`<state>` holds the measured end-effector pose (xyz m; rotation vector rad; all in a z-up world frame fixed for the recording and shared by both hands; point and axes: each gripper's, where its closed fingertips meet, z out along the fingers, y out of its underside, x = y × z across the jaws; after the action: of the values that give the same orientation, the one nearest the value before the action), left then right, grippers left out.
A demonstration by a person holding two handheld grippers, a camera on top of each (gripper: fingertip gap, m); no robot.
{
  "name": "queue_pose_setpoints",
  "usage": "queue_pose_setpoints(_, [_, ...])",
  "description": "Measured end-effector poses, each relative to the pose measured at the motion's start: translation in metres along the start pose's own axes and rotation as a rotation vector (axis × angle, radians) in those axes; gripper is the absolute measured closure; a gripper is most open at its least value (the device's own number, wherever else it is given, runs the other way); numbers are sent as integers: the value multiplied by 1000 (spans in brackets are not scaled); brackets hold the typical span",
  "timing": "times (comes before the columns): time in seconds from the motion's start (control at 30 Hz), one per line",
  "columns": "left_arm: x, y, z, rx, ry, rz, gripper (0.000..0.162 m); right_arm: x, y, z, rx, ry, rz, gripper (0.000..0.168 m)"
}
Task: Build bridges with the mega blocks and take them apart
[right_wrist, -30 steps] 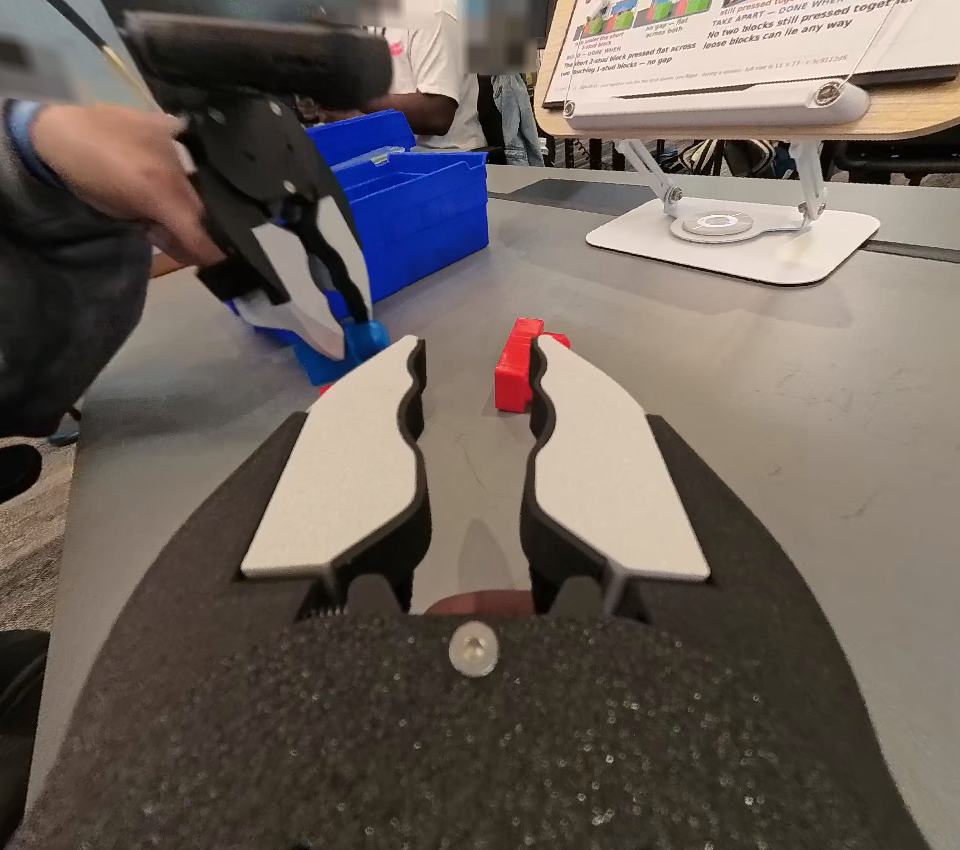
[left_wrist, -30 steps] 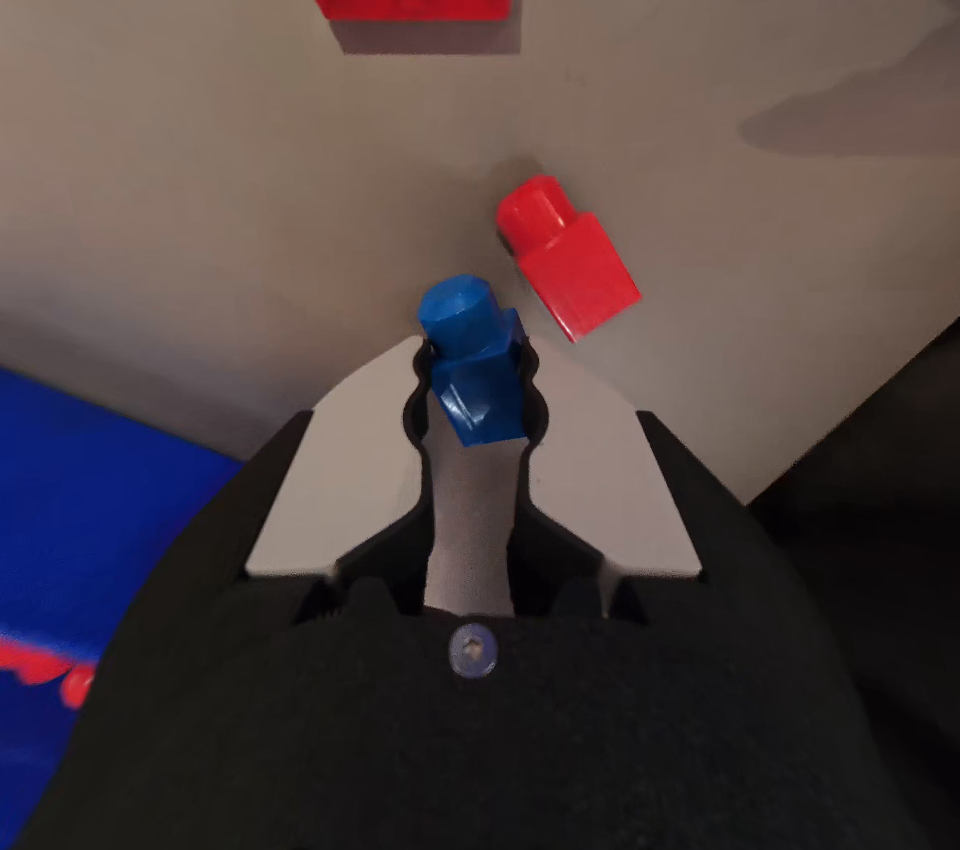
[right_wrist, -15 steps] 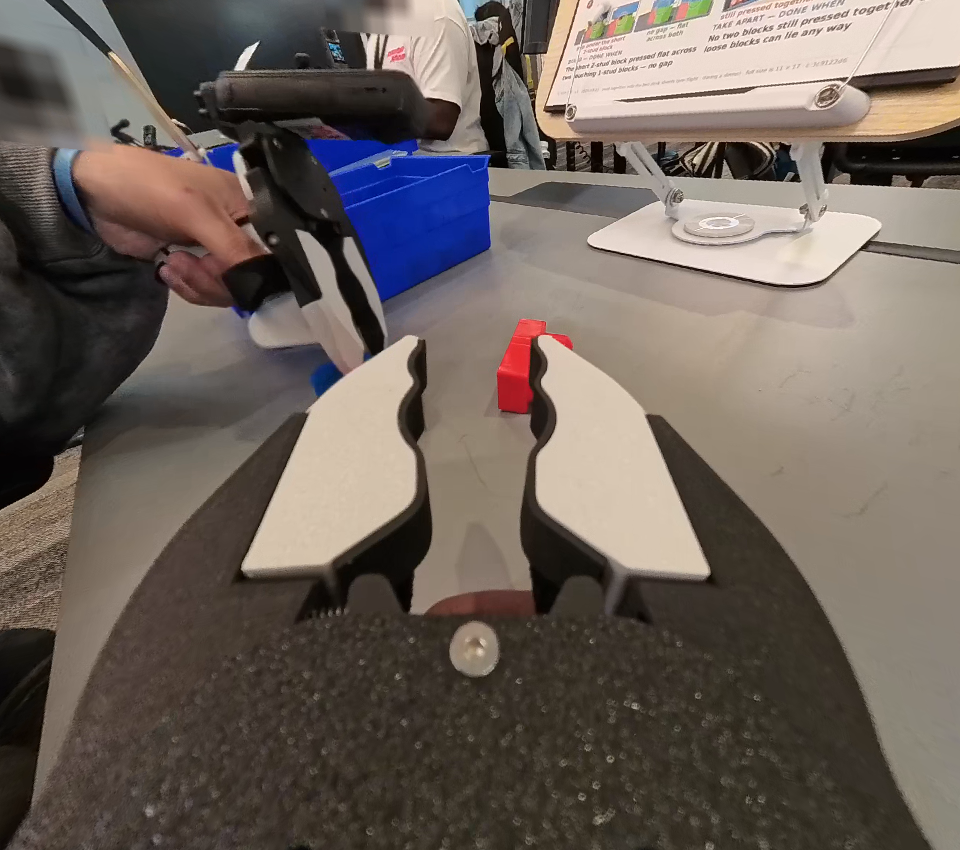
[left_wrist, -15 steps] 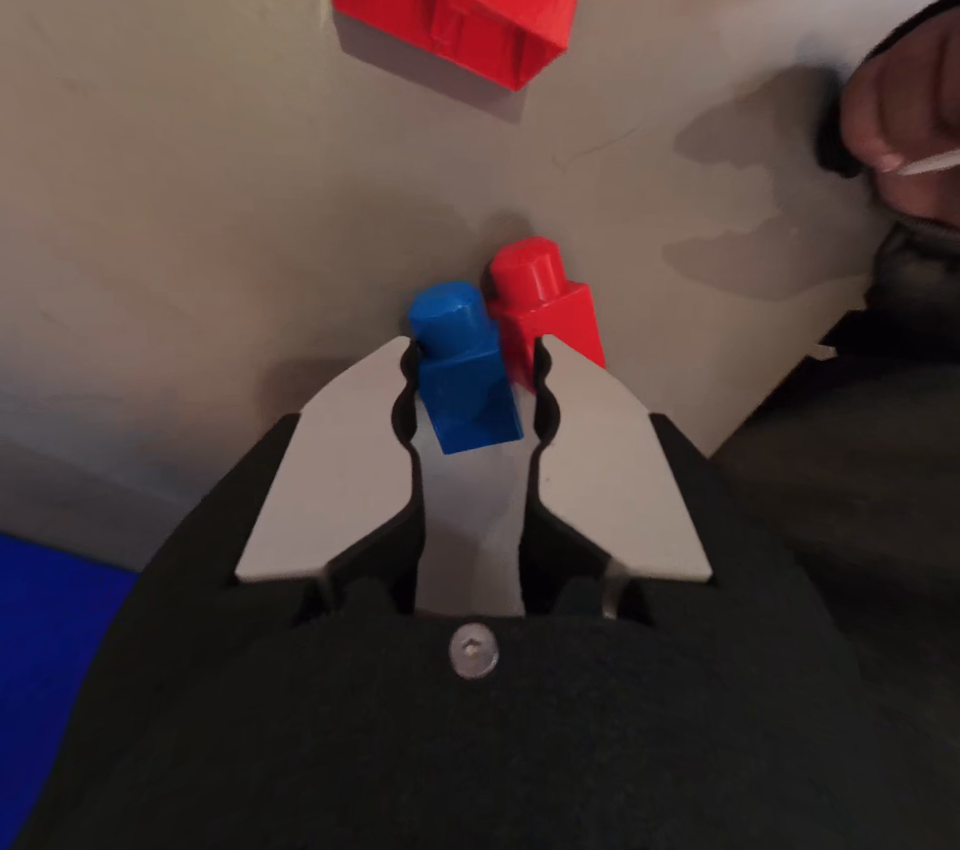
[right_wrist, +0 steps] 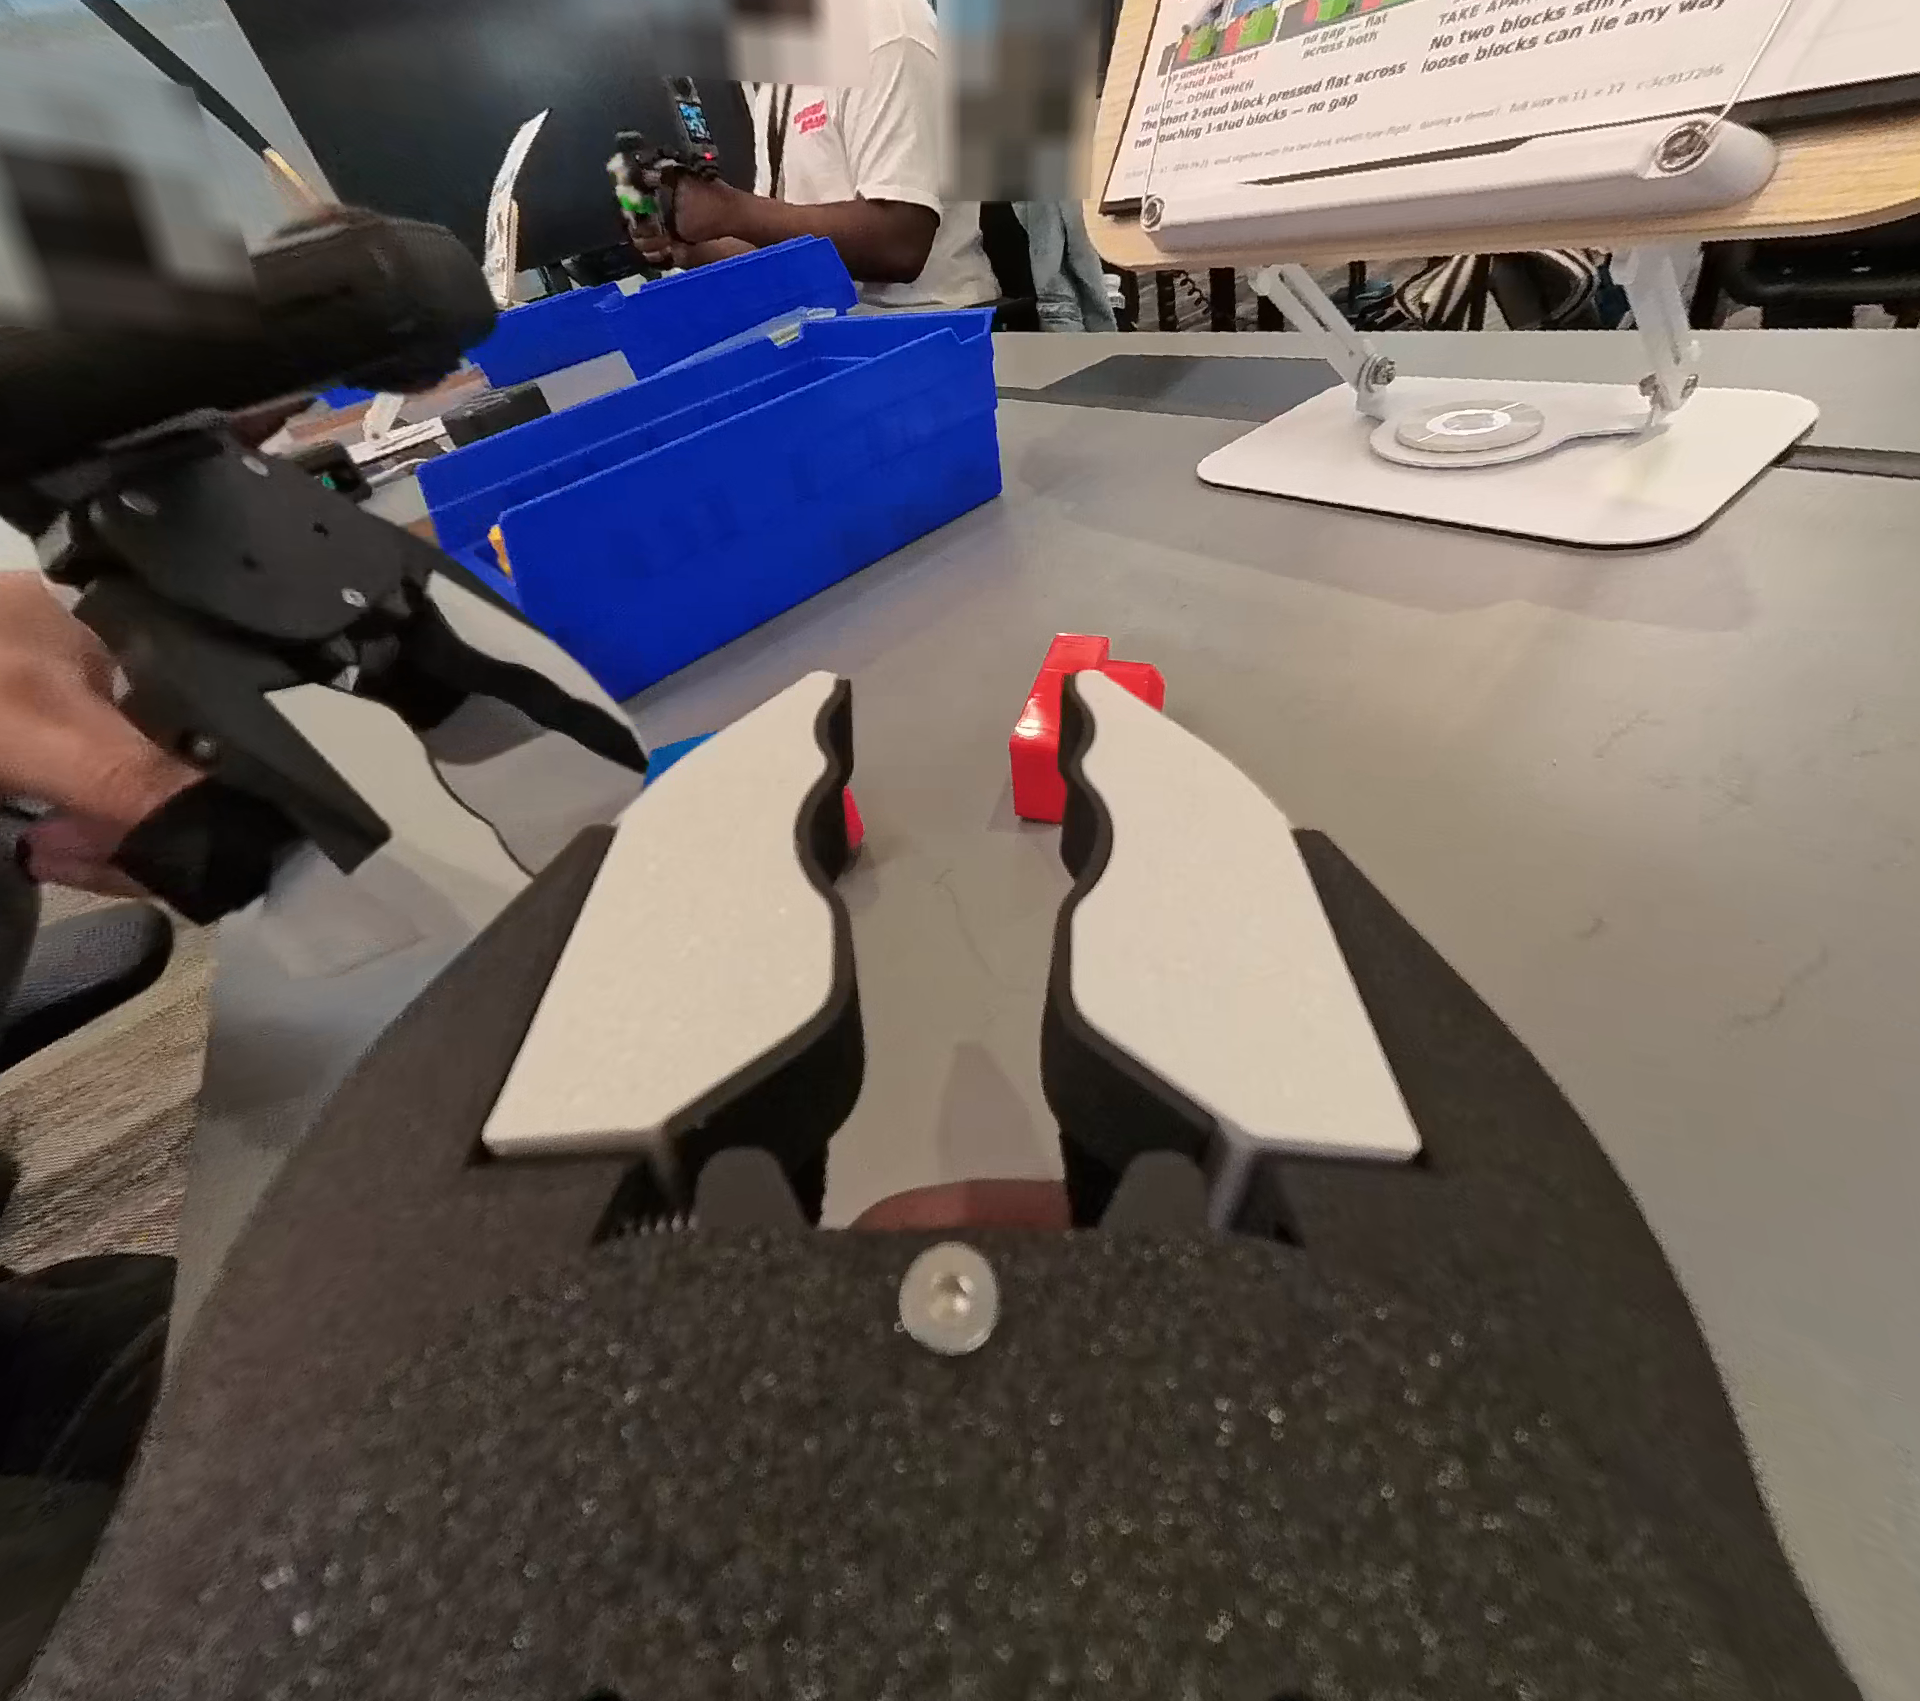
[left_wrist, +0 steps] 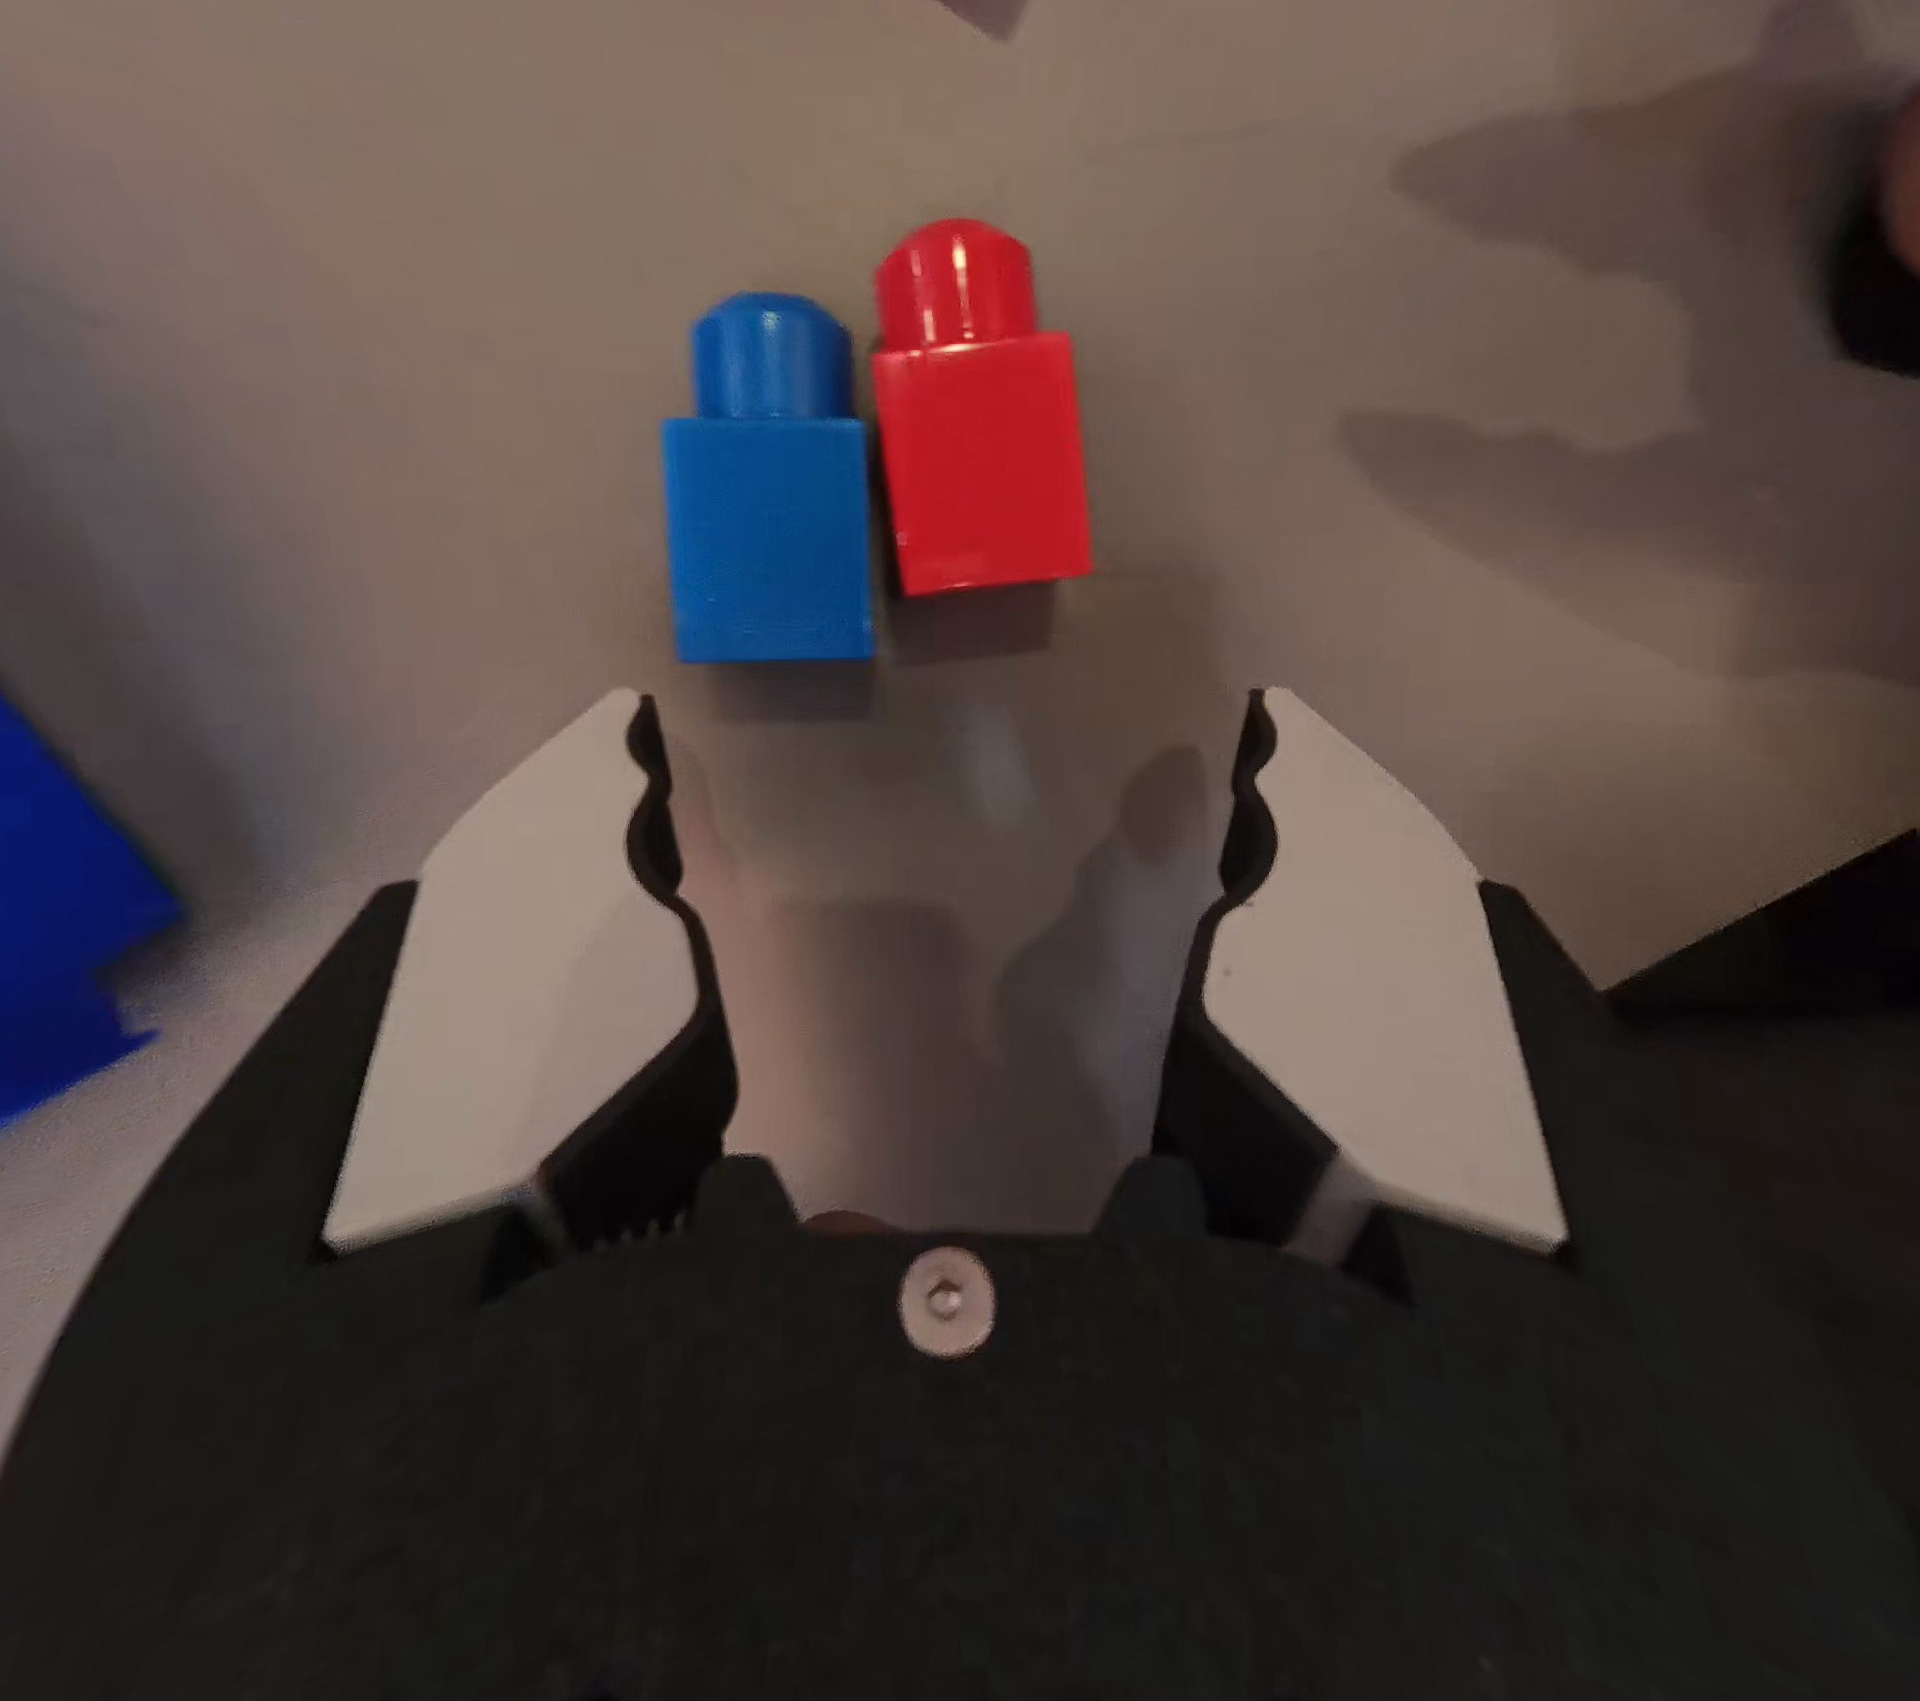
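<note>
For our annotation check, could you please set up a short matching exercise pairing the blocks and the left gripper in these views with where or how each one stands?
Things:
1. blue one-stud block
2. red one-stud block
3. red two-stud block
4. left gripper

Places or states:
A. open, holding nothing, just short of the pair of small blocks
B. alone on the grey table, partly behind a finger of the right gripper
C. left one of the side-by-side pair in the left wrist view
D. right one of that pair

Pairs: 1-C, 2-D, 3-B, 4-A
</note>
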<state>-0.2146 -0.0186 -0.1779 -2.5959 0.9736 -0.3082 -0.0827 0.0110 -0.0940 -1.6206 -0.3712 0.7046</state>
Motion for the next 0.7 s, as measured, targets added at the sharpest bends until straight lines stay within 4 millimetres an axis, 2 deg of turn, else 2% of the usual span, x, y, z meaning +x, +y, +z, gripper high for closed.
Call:
queue_pose_setpoints(0.2, [7, -11, 8, -10, -5, -19, 60, 1, -1, -1, 8, -10, 27, 131])
queue_pose_setpoints(0.4, [-10, -11, 4, -36, -95, -1, 59, 2, -1, -1, 11, -17, 56, 131])
queue_pose_setpoints(0.53, [-7, -15, 8, -54, -101, -3, 56, 3, -1, 0, 9, -22, 75, 131])
queue_pose_setpoints(0.7, [-11, -25, 11, -43, -176, 5, 64, 5, -1, -1, 15, -24, 90, 131])
